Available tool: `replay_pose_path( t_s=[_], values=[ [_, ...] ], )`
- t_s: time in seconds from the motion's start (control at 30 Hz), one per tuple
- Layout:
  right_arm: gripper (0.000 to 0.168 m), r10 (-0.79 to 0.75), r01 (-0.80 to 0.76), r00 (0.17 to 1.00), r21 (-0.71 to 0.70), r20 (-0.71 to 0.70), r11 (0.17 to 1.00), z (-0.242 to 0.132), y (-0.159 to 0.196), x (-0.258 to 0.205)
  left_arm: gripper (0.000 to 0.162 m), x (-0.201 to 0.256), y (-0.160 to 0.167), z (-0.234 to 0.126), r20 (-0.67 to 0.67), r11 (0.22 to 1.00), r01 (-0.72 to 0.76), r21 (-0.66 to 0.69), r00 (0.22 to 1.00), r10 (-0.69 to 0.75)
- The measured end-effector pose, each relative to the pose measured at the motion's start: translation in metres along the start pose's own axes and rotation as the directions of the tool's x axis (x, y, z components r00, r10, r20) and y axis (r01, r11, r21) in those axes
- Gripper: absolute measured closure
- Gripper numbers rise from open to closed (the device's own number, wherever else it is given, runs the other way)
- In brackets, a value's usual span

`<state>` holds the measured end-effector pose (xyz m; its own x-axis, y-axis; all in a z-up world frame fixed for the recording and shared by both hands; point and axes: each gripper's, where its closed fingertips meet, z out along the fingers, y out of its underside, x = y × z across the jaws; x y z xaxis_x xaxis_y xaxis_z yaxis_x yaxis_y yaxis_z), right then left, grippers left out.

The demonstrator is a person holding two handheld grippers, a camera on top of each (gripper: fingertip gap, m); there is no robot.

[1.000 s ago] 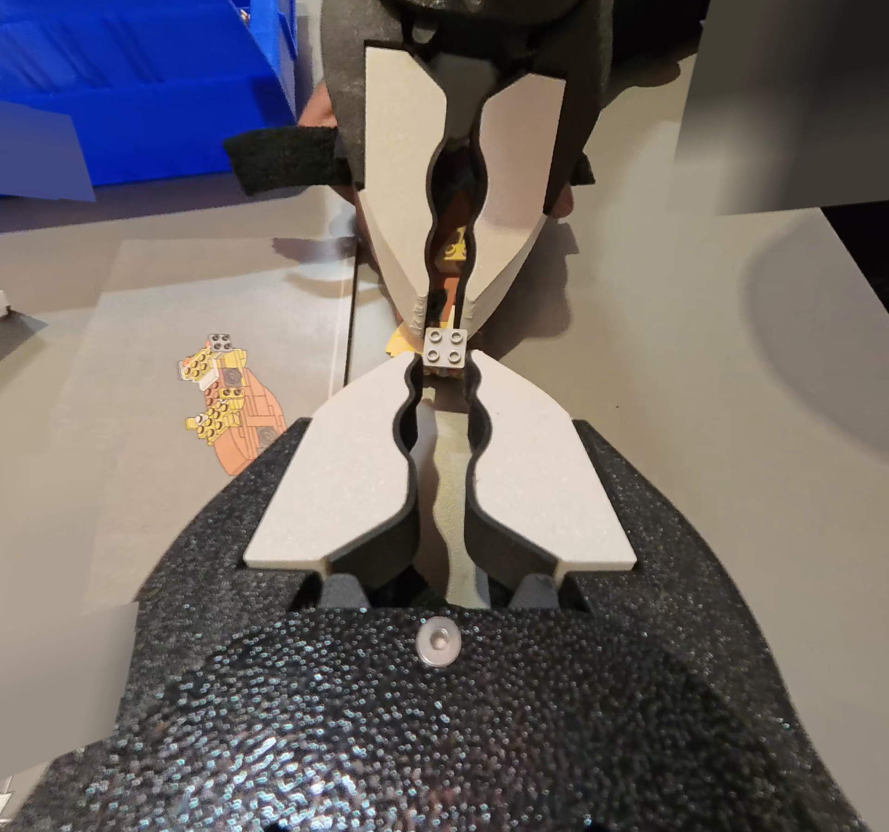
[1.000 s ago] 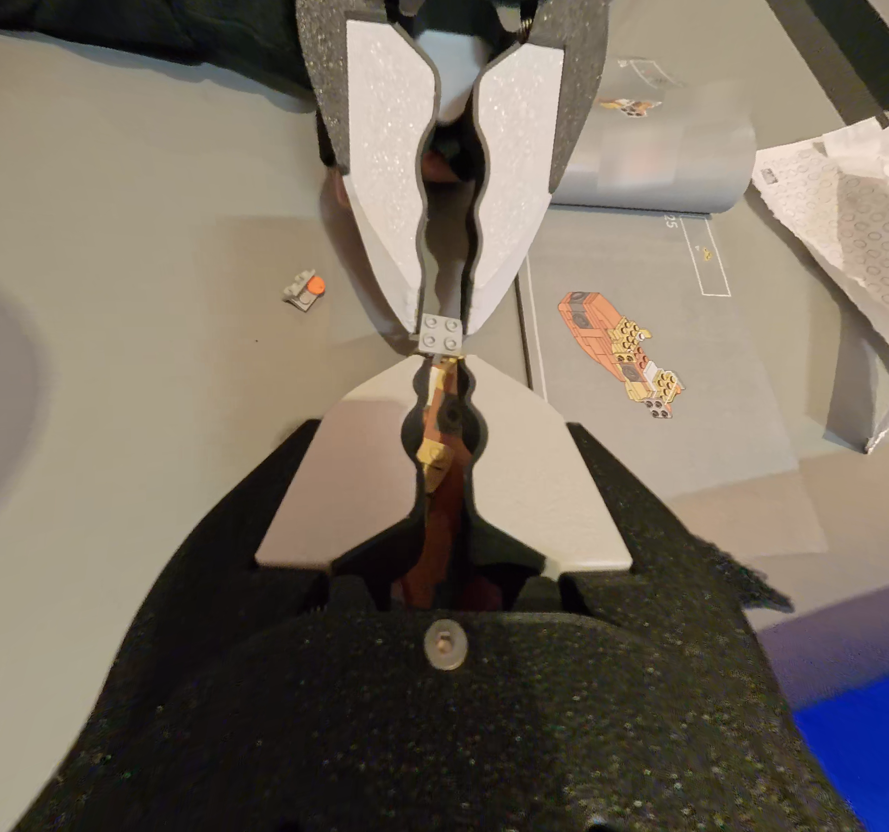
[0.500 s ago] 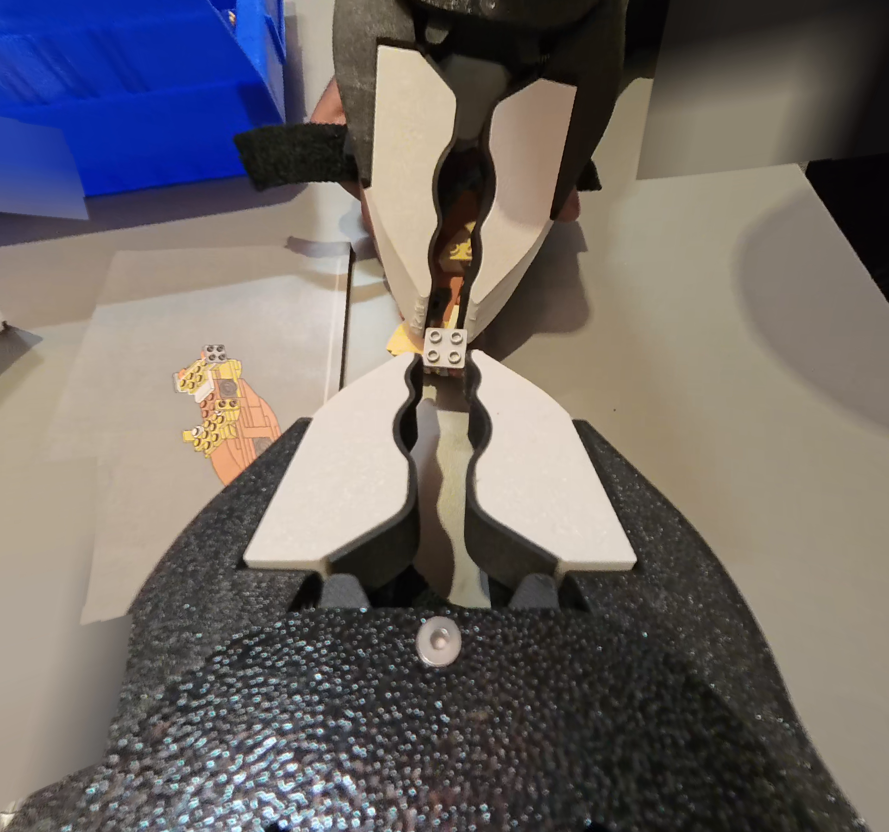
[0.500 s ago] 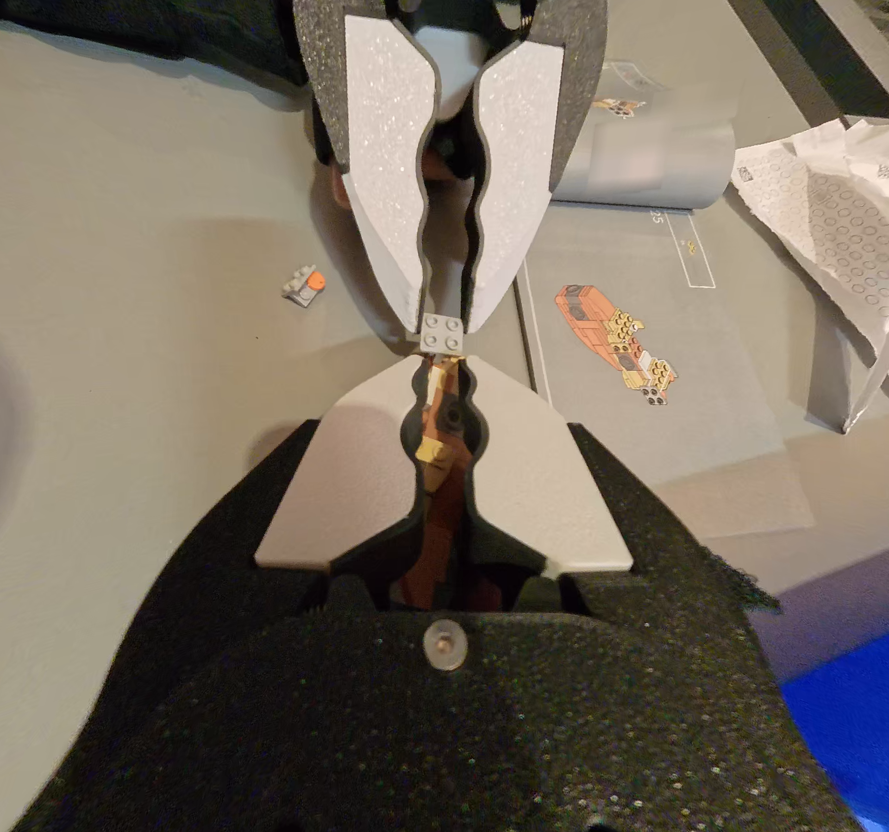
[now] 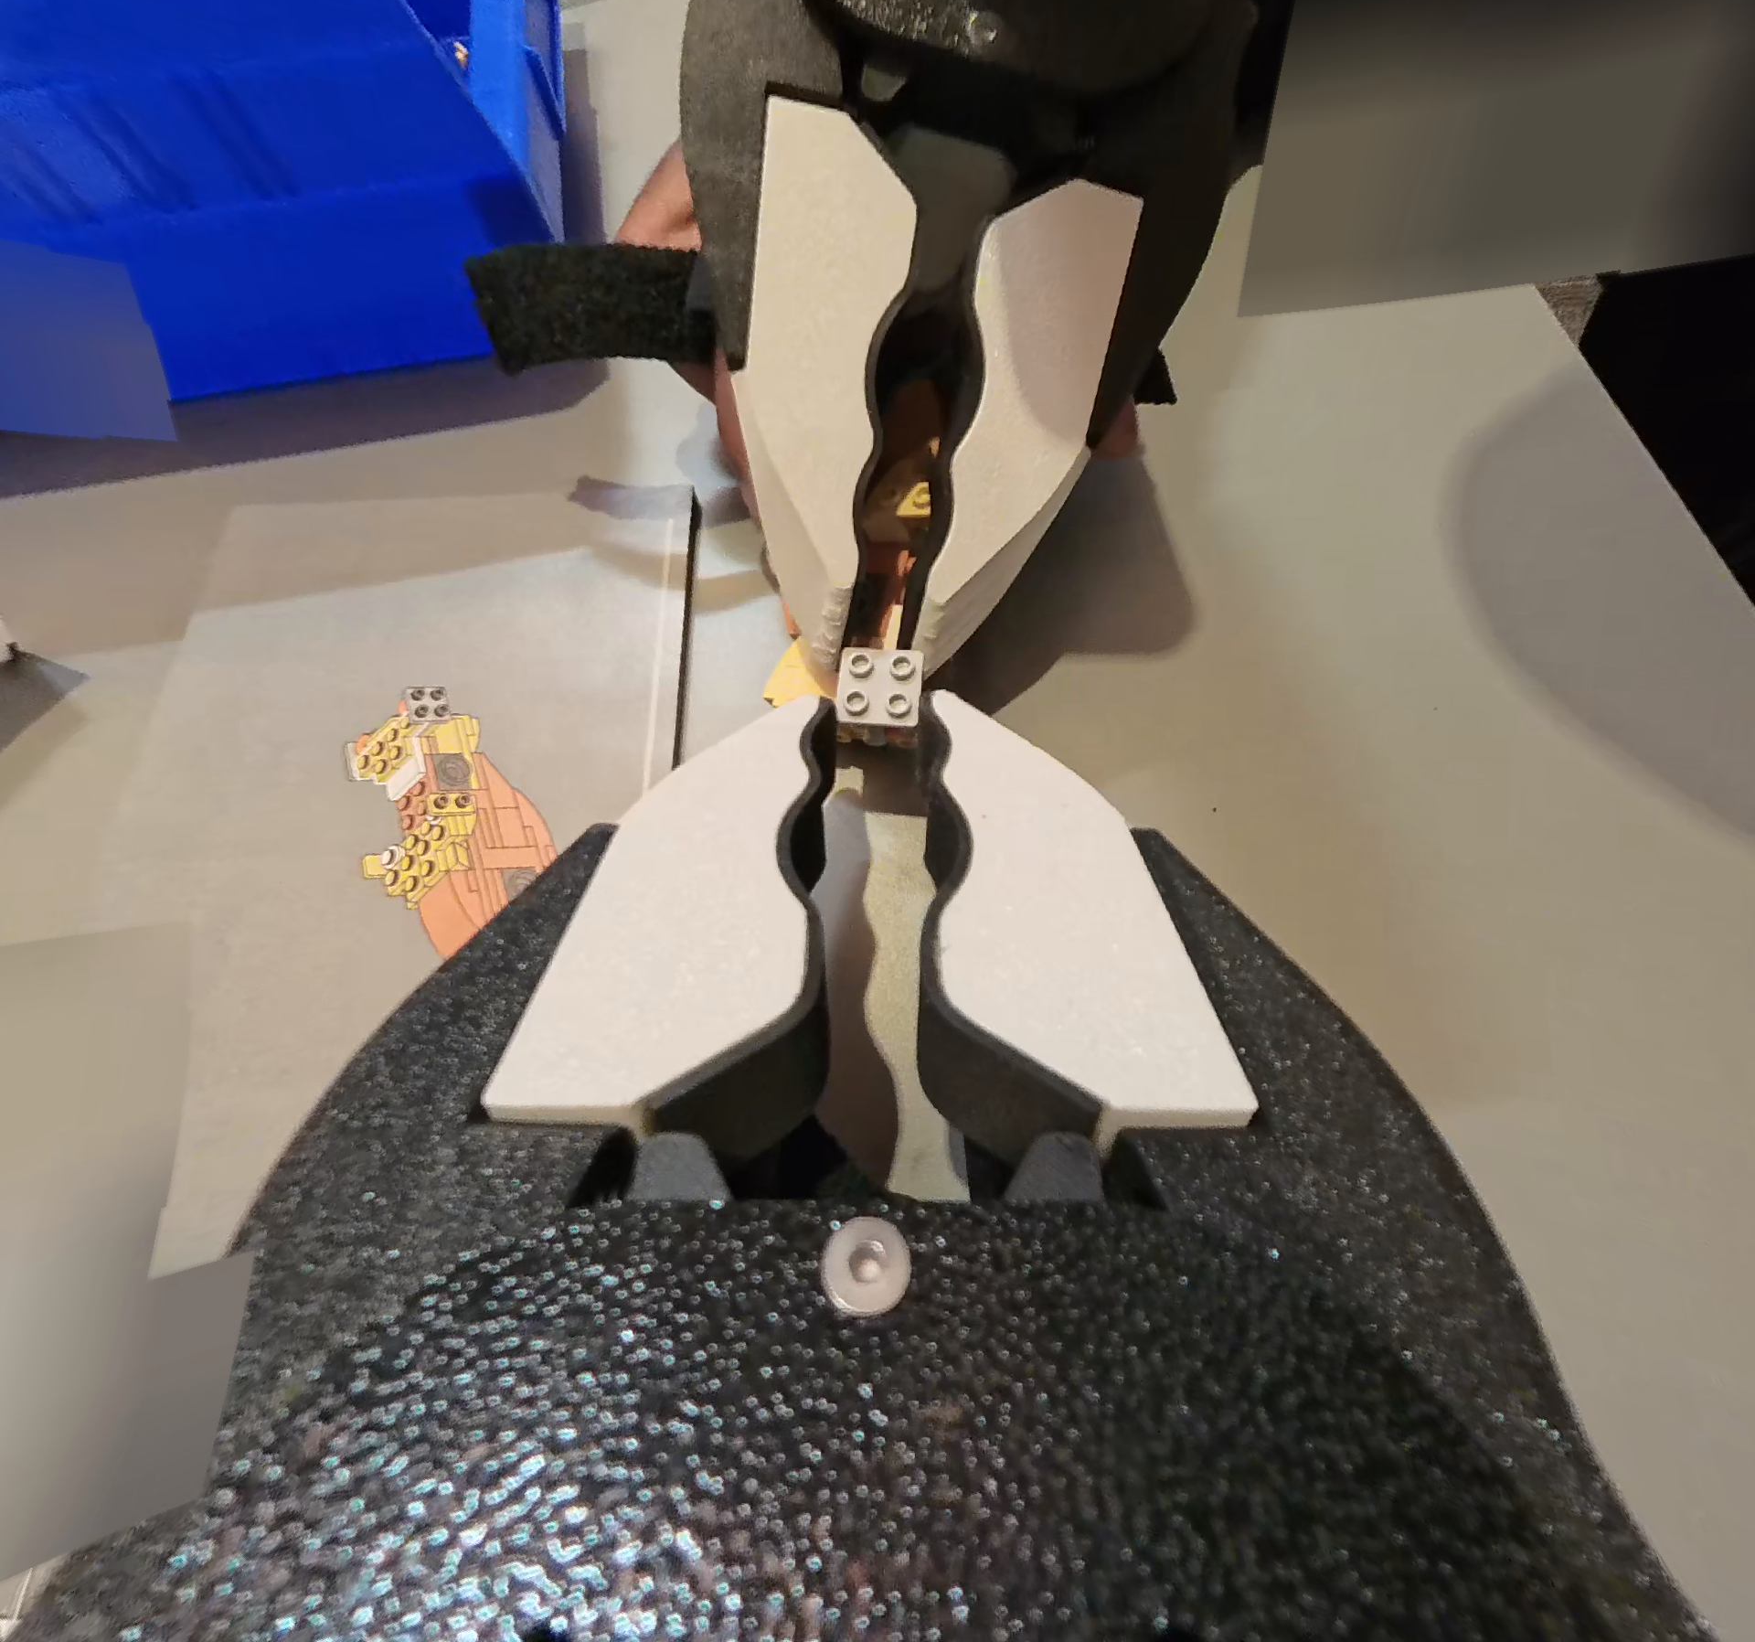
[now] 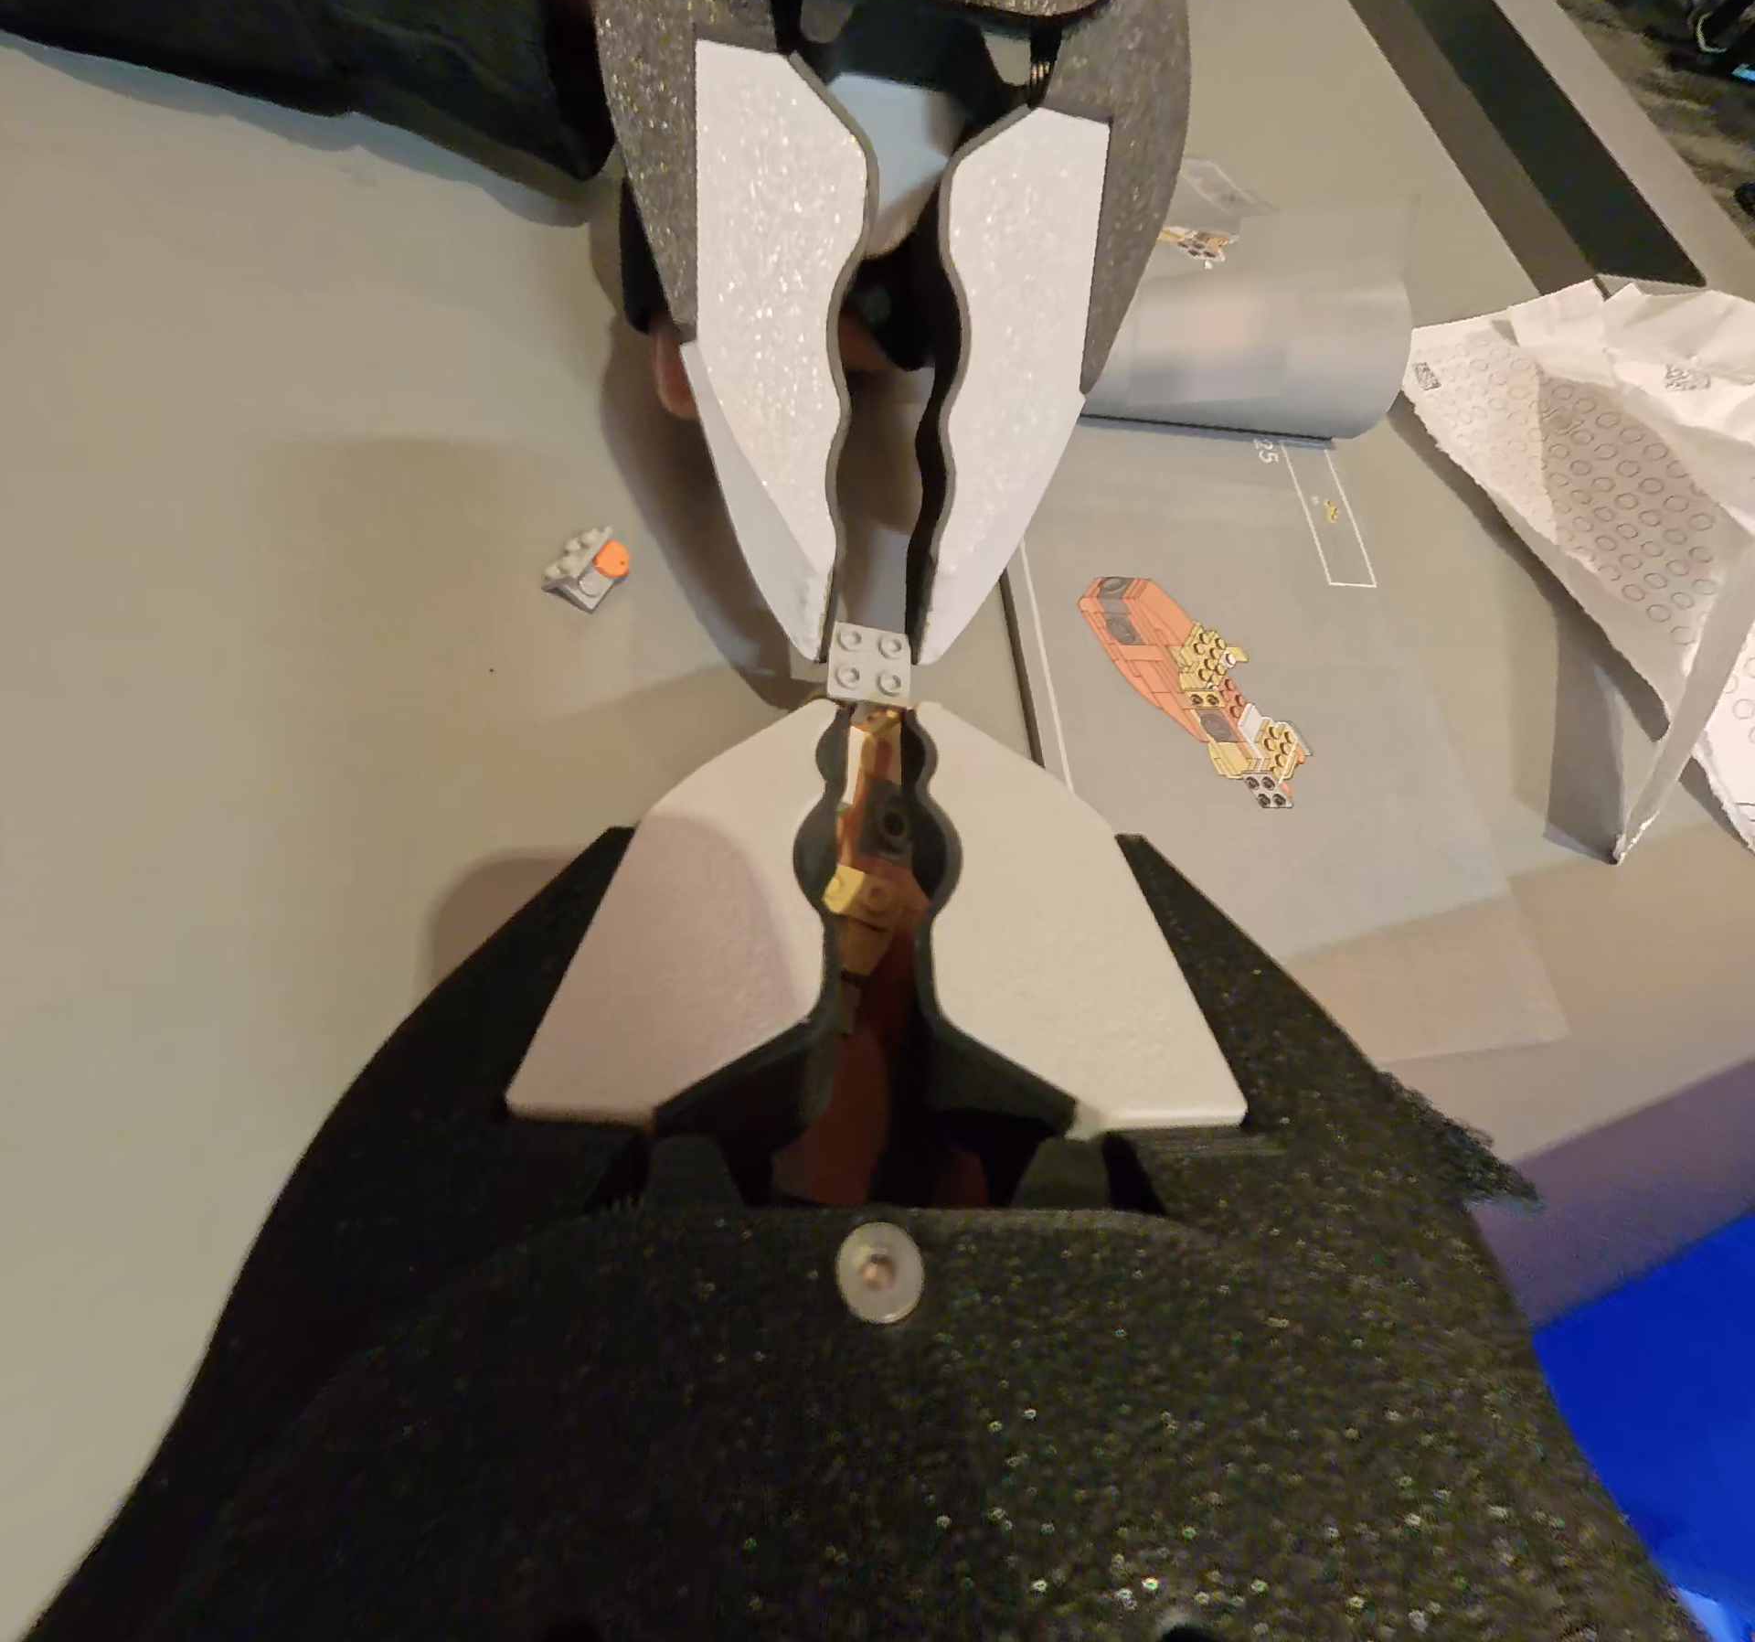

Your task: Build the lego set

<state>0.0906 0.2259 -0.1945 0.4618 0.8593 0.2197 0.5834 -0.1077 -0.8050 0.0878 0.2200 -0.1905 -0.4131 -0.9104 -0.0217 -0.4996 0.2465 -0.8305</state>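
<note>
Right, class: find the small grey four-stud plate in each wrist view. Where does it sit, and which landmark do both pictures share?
Left wrist view: grey four-stud plate at centre, pinched at the left gripper tips.
Right wrist view: plate just above centre, at the far gripper's tips, against the brown model.
Shared landmark: the open instruction booklet showing the printed model.

The left tool (image 5: 878, 722) has a black, pebbled, glinting shell and matt, finely grained pale fingers (image 5: 707, 922). At its tips sits a smooth plastic grey plate (image 5: 880, 686). Under it lies a smooth, matt grey bench (image 5: 1377, 741); left of it, matt paper instructions (image 5: 380, 647).
</note>
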Motion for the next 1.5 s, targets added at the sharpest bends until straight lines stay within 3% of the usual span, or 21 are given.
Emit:
replay_pose_path(
  t_s=[0.87,1.5],
  values=[
    [0.159,-0.049,0.046,0.996,0.032,0.071,0.998,-0.004,-0.001,-0.008,0.145,0.010,-0.001,0.004,-0.047,0.998,0.058,-0.001,0.997,-0.058],
    [0.159,-0.067,0.064,0.994,0.038,0.086,0.997,-0.008,0.002,-0.009,0.139,0.013,-0.003,-0.002,0.019,0.998,0.057,0.009,0.998,-0.057]
  ],
)
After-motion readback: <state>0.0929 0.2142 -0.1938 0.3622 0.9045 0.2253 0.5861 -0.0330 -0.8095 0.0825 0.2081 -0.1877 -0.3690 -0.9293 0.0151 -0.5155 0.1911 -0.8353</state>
